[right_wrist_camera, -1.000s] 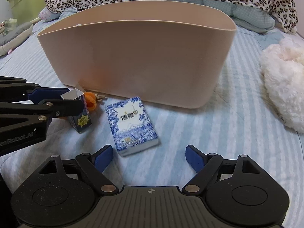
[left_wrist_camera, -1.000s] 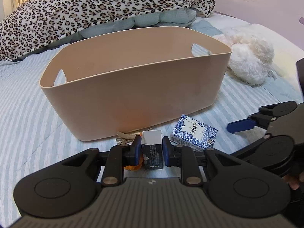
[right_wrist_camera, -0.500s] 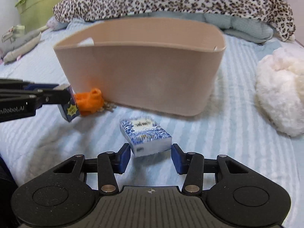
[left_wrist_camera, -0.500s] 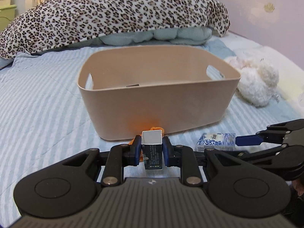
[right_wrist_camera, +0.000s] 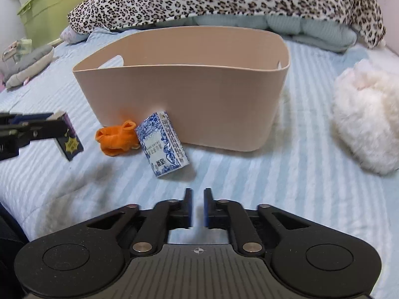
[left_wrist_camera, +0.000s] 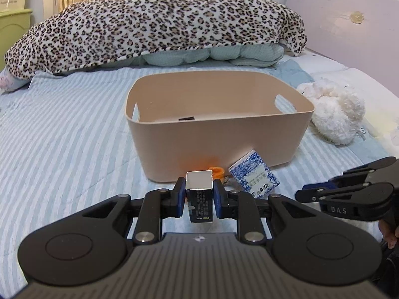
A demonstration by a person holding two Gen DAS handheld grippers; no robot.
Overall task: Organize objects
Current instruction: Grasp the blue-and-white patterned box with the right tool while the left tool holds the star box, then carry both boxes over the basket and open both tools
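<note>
My left gripper [left_wrist_camera: 199, 196] is shut on a small dark box [left_wrist_camera: 199, 195] with a white top, held above the bed in front of the beige bin [left_wrist_camera: 219, 147]. The box also shows in the right wrist view [right_wrist_camera: 69, 139]. A blue-and-white patterned box [right_wrist_camera: 163, 144] leans against the bin's [right_wrist_camera: 189, 94] front wall beside an orange plush toy [right_wrist_camera: 116, 139]. My right gripper [right_wrist_camera: 198, 208] is shut and empty, a little short of the patterned box [left_wrist_camera: 254, 177]. It shows at the right in the left wrist view [left_wrist_camera: 301, 194].
A white fluffy plush [left_wrist_camera: 334, 114] lies right of the bin. A leopard-print blanket [left_wrist_camera: 159, 25] is piled on pale blue quilts behind it. A grey soft toy [right_wrist_camera: 27, 64] and a green cabinet [right_wrist_camera: 49, 10] are at the far left. The bed has a striped blue sheet [left_wrist_camera: 62, 137].
Both grippers drew back and rose from the bin. My right gripper closed without the patterned box, which now leans against the bin. The left gripper kept hold of the dark box.
</note>
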